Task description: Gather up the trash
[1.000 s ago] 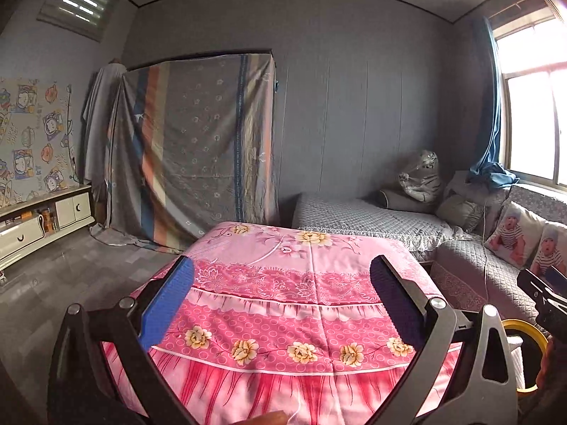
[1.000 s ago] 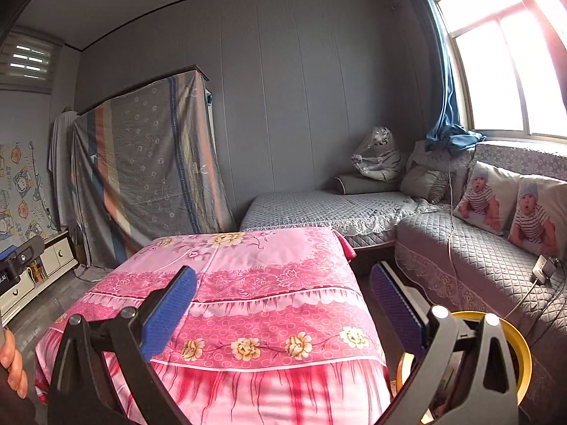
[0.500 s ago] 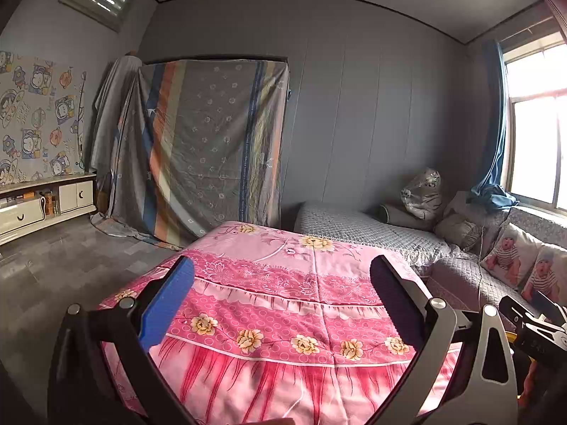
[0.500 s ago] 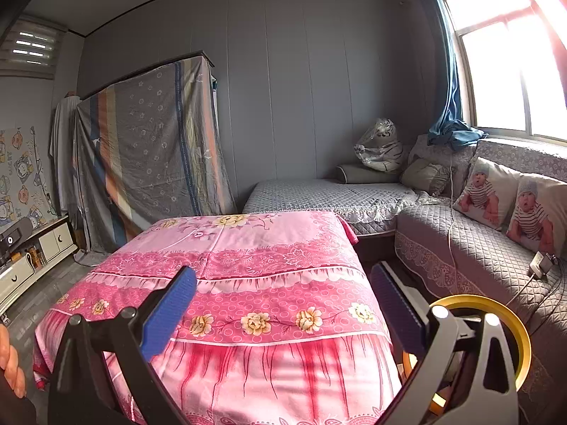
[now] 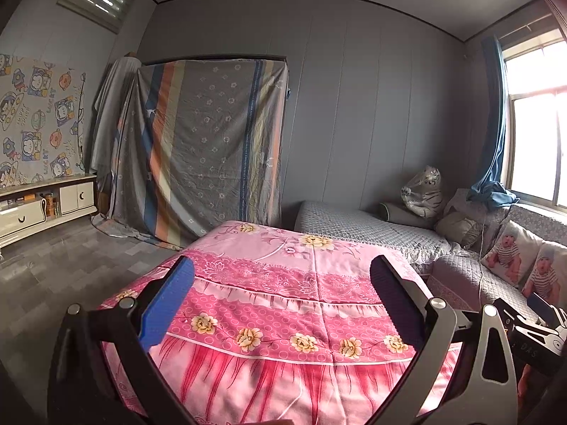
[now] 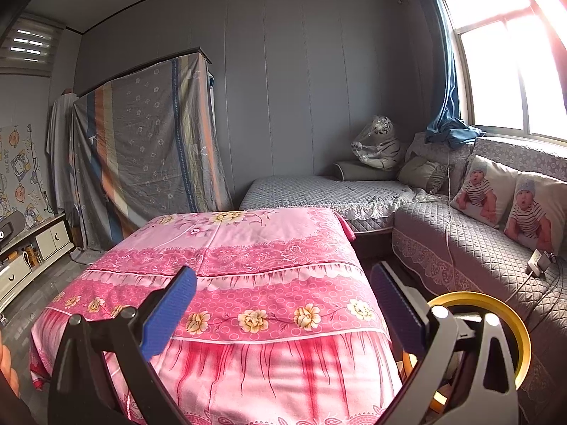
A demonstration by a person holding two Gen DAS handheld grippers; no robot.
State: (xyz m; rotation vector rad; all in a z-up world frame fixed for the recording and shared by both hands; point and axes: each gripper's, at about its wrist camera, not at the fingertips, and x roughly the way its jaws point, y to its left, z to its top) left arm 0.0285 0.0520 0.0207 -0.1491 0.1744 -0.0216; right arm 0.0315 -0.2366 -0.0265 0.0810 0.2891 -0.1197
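- Both grippers have tilted a little upward and to the left since the earlier pictures, so more of the floor (image 5: 63,265) and of the low white cabinet (image 5: 46,205) shows in the left view now.
- Left gripper (image 5: 281,281) hangs above the near edge of the bench, which is covered with a pink flowered cloth (image 5: 283,272); its fingers (image 5: 166,304) stand wide apart and hold nothing.
- Right gripper (image 6: 283,283) is the same: its fingers (image 6: 170,308) are spread wide, with nothing between them.
- No trash is visible on the pink cloth, on the grey sofa (image 6: 460,248) or on the floor, so I cannot tell where the trash lies or how its long side runs.
- One thing belongs to the task, I think: a round bin with a yellow rim (image 6: 510,318), low beside the right fingers, between the bench and the sofa.
- This bin is much nearer to the right gripper; in the left view it is hidden.
- My judgement: the search is not finished, and whichever piece is found should travel toward the right side, down into that bin.
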